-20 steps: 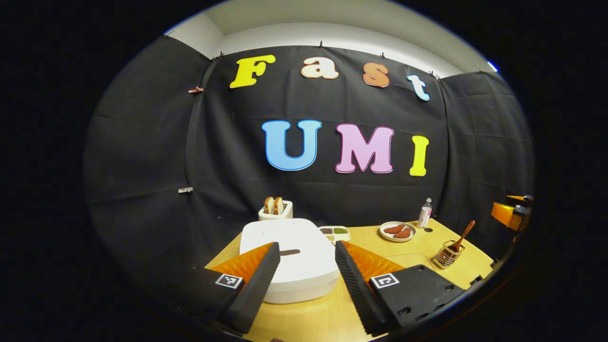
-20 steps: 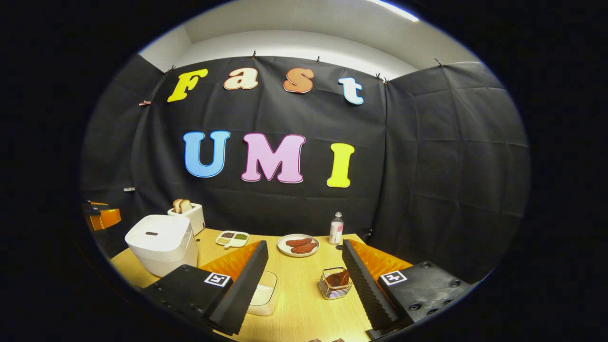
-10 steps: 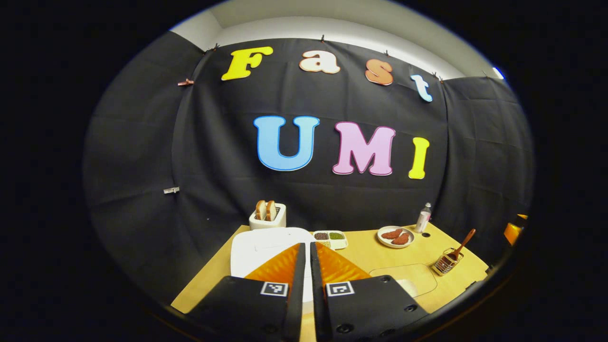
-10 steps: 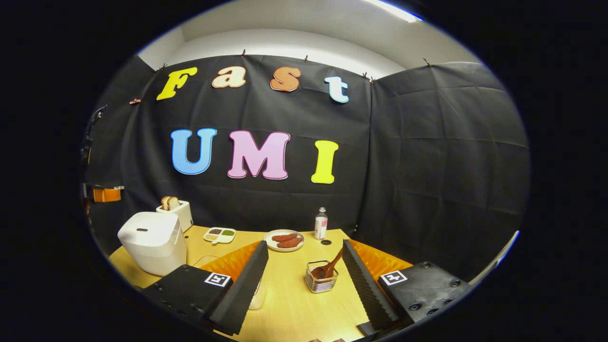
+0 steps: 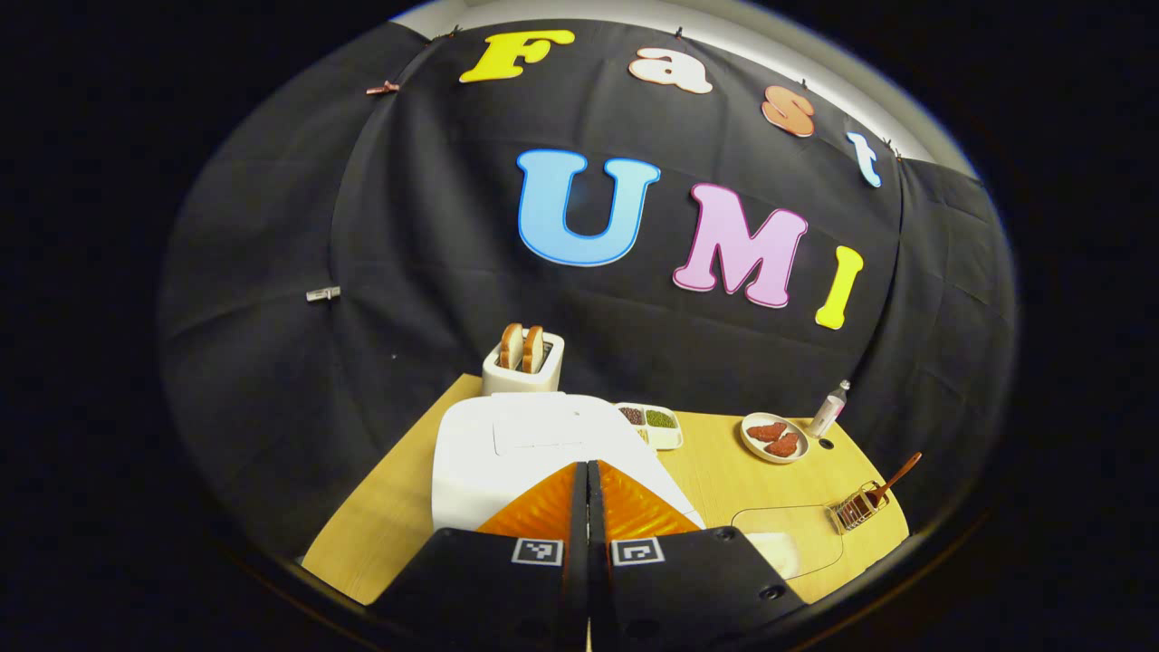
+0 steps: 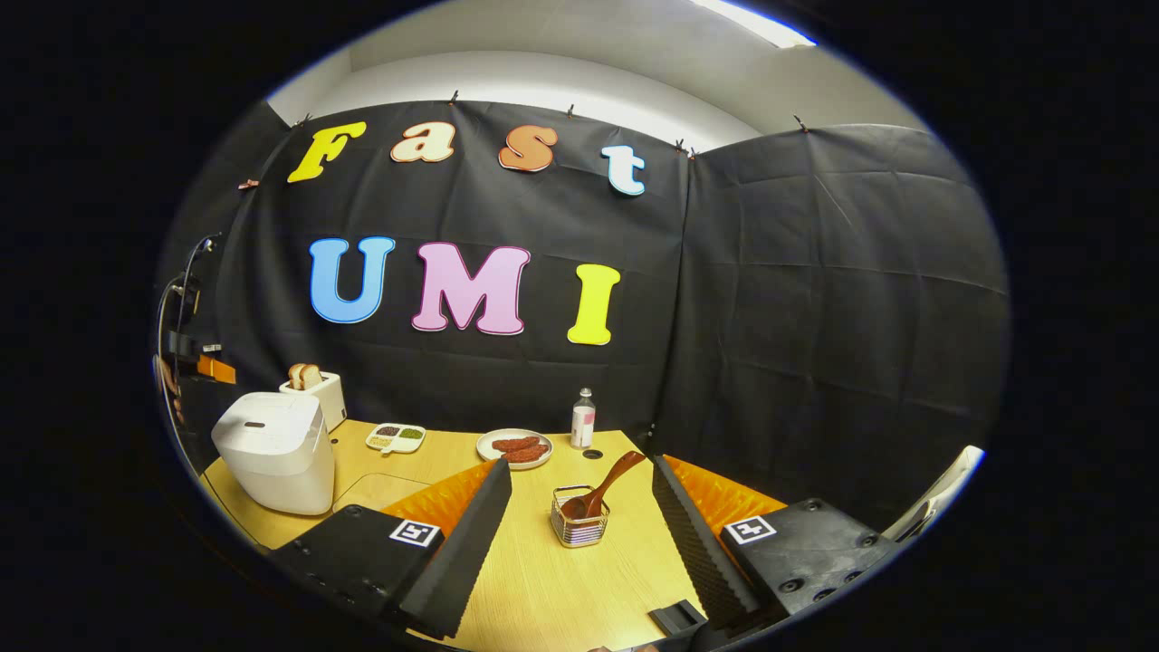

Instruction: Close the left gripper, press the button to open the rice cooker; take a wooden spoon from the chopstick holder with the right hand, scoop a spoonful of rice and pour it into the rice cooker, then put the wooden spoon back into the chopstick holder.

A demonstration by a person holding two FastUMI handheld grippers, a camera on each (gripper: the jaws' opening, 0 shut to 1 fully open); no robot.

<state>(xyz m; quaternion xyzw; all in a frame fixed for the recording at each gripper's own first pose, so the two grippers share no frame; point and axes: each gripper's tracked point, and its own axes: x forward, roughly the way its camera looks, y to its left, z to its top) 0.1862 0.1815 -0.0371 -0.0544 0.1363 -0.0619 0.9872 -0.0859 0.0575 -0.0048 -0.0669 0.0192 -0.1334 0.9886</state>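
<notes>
The white rice cooker (image 5: 534,444) stands with its lid down at the table's left, right in front of my left gripper (image 5: 587,466), whose two fingers are pressed together with nothing between them, their tips over the cooker's near top edge. In the right gripper view the rice cooker (image 6: 272,448) is far left. A wooden spoon (image 6: 605,482) leans in the wire chopstick holder (image 6: 579,523), which sits just ahead between the spread fingers of my right gripper (image 6: 579,471). From the left gripper view the wooden spoon (image 5: 892,480) and chopstick holder (image 5: 854,512) are far right.
A toaster (image 5: 522,360) with bread stands behind the cooker. A divided dish (image 5: 654,424) of grains, a plate (image 5: 774,436) of red food and a small bottle (image 5: 828,409) line the table's back. A clear lidded container (image 5: 786,539) lies near the front edge.
My left gripper went from open to shut and tilted down closer over the cooker's top. My right gripper drew back, so the spoon and holder show whole between its fingers.
</notes>
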